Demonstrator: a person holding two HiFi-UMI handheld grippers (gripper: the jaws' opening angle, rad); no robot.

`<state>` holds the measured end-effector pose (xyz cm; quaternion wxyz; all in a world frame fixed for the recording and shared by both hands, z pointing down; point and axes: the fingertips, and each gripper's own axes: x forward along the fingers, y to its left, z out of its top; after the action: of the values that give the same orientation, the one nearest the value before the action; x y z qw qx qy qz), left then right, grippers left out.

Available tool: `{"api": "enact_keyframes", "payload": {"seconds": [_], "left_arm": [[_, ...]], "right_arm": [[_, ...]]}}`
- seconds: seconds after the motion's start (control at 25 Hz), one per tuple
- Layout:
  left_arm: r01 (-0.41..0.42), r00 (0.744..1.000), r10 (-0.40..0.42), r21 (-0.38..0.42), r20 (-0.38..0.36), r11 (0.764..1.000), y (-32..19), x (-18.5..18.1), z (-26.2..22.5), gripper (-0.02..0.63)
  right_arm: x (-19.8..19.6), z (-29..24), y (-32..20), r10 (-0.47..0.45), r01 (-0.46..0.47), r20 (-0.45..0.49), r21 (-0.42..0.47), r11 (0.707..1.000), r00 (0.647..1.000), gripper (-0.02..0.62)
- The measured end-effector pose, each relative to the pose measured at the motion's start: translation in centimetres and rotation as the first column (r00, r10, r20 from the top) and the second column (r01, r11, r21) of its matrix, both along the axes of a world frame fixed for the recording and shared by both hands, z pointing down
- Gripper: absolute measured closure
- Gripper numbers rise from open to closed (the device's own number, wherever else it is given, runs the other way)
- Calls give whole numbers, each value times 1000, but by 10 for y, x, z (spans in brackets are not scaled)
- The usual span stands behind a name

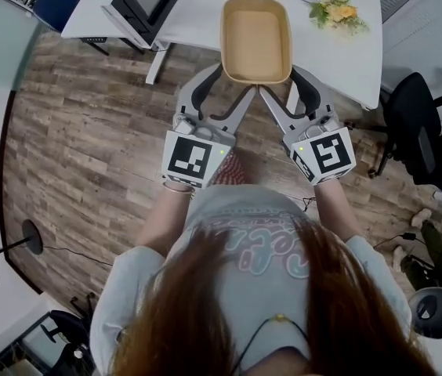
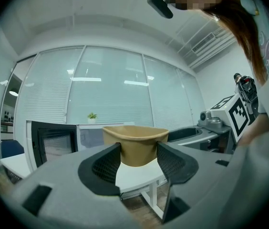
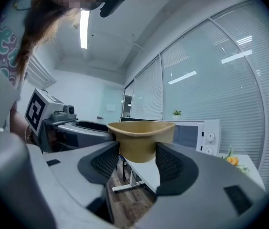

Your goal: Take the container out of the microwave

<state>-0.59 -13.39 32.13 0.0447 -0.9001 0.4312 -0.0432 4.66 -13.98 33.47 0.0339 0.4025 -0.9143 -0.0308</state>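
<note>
Head view, left gripper (image 1: pixel 227 86) and right gripper (image 1: pixel 285 86) each clenched on a near corner of tan container (image 1: pixel 256 37), by white table (image 1: pixel 346 53); shirt (image 1: pixel 244 233) lettering unreadable

Both arms reach forward, level. The left gripper (image 1: pixel 237 79) and right gripper (image 1: pixel 277 79) angle inward, their fingers (image 2: pixel 107 163) clamped on the container's (image 1: pixel 256 37) near corners.

Empty tan container (image 1: pixel 256 39), upright, aloft outside the open microwave (image 3: pixel 199 133).
</note>
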Motion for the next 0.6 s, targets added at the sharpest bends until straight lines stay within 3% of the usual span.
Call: {"api": "enact_keyframes", "payload": {"seconds": [0.6], "left_arm": [[51, 999, -51, 29, -5, 998, 103, 15, -11, 370]], "right_arm": [[15, -10, 99, -61, 61, 7, 28, 998, 998, 360]]}}
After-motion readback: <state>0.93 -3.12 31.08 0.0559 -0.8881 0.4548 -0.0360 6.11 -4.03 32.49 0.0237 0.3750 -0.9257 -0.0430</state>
